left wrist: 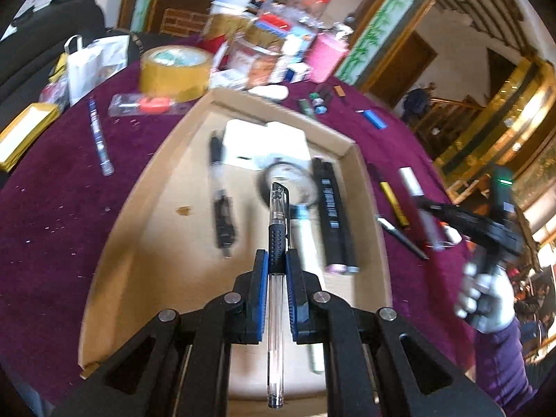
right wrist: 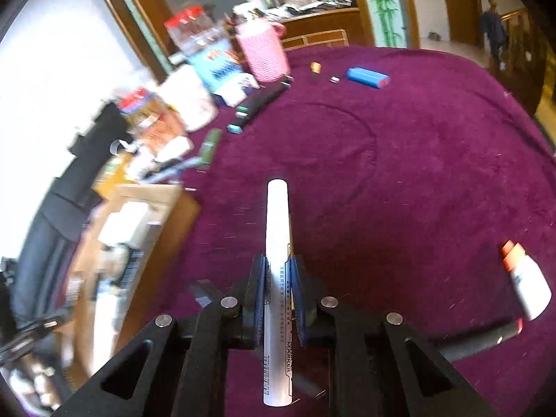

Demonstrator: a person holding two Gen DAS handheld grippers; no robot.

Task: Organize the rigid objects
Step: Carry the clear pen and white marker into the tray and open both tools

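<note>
My left gripper (left wrist: 277, 259) is shut on a clear gel pen with a black grip (left wrist: 277, 229) and holds it over the open cardboard box (left wrist: 139, 243). The box holds black pens, a black tube pack, a white box and a white tube. My right gripper (right wrist: 278, 264) is shut on a white marker (right wrist: 277, 243) and holds it above the purple tablecloth (right wrist: 417, 173), right of the box (right wrist: 149, 208). The right gripper and its hand also show in the left wrist view (left wrist: 486, 229), right of the box.
A tape roll (left wrist: 175, 71), a blue pen (left wrist: 99, 135) and packaged goods lie behind and left of the box. A yellow pen (left wrist: 392, 198), black pen and white marker lie right of it. A blue battery (right wrist: 366, 78), a white bottle (right wrist: 526, 278) and a black marker (right wrist: 486, 340) lie on the cloth.
</note>
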